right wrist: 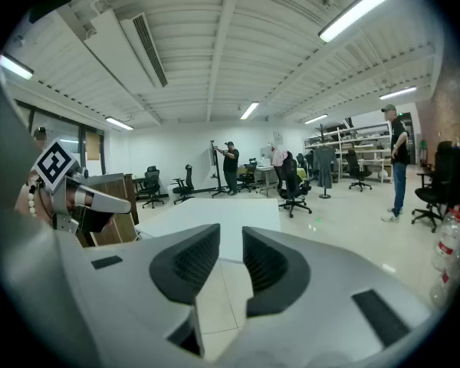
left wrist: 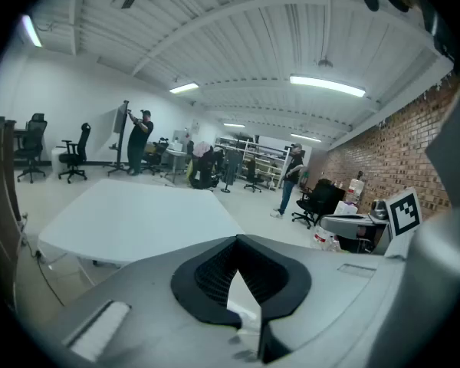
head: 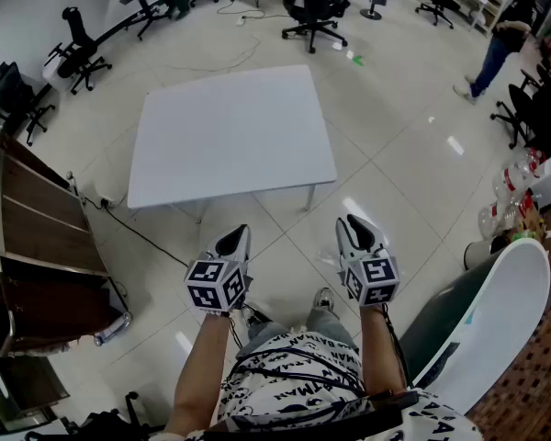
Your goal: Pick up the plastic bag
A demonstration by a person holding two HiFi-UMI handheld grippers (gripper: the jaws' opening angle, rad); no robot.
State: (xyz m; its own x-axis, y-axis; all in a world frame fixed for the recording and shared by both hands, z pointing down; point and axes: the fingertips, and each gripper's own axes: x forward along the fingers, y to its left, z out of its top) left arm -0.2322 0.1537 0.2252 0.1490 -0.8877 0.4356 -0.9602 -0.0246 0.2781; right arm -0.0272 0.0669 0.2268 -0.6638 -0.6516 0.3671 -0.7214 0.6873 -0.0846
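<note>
I see no plastic bag on the white table (head: 225, 136), whose top is bare. Both grippers hang over the floor tiles short of the table's near edge, pointing at it. My left gripper (head: 236, 239) has its tips together with nothing between them; in the left gripper view its jaws (left wrist: 238, 240) meet at the far end and the table (left wrist: 130, 217) lies beyond. My right gripper (head: 356, 228) stands a little apart, and the right gripper view shows a narrow empty gap between its jaws (right wrist: 230, 244), with the table (right wrist: 222, 221) straight ahead.
A dark wooden shelf unit (head: 37, 237) stands at the left and a white curved panel (head: 496, 310) at the right. Bagged bottles (head: 514, 191) sit near the right wall. A cable (head: 138, 232) runs across the floor by the table leg. Office chairs (head: 312, 7) and a person (head: 500, 39) are beyond.
</note>
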